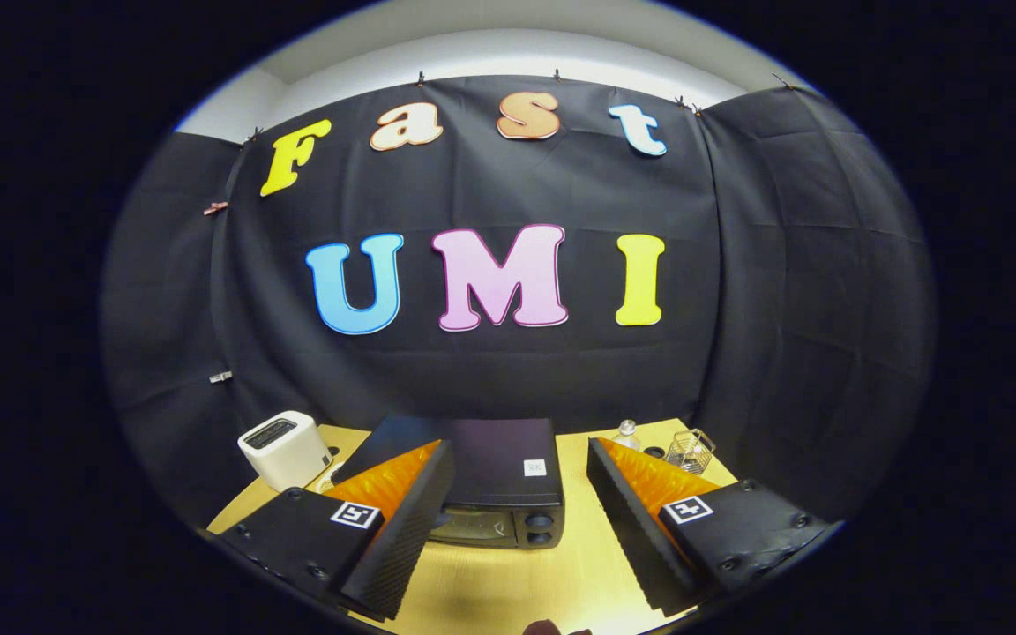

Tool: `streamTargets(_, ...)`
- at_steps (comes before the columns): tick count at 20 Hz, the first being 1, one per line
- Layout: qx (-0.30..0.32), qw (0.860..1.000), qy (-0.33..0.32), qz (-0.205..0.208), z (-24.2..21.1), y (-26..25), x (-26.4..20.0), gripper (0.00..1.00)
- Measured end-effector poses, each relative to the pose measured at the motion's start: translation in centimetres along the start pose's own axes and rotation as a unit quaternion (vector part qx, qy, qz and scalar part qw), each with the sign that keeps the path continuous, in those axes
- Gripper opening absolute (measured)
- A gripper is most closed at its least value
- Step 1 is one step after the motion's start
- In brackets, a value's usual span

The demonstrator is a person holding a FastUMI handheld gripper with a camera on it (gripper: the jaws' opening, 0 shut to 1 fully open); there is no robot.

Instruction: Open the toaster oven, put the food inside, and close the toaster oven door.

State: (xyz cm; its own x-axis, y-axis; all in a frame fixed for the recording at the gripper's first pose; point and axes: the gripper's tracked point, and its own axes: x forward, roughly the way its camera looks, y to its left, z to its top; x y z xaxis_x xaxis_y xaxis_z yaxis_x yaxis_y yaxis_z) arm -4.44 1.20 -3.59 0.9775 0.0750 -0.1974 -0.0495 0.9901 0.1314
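Jaws spread wide, holding nothing; toaster oven (495, 485) just ahead, door closed; bare table (517, 582) between.

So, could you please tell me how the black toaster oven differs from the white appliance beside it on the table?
The toaster oven is black, wide and low, with a front door and two knobs; the white appliance is smaller, boxy with rounded corners, and has a dark slot on top. The toaster oven sits just ahead of the open fingers, partly behind one; the white appliance stands off to the side, near the table's edge. Both rest on the wooden table.
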Motion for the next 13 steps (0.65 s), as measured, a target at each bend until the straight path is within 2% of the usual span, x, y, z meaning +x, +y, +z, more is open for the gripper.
streamTargets(6,-0.032,0.999,-0.033,0.006,3.3,-4.8,-0.8,1.00)
streamTargets(13,-0.024,0.998,-0.056,0.019,5.7,-7.5,-1.1,1.00)
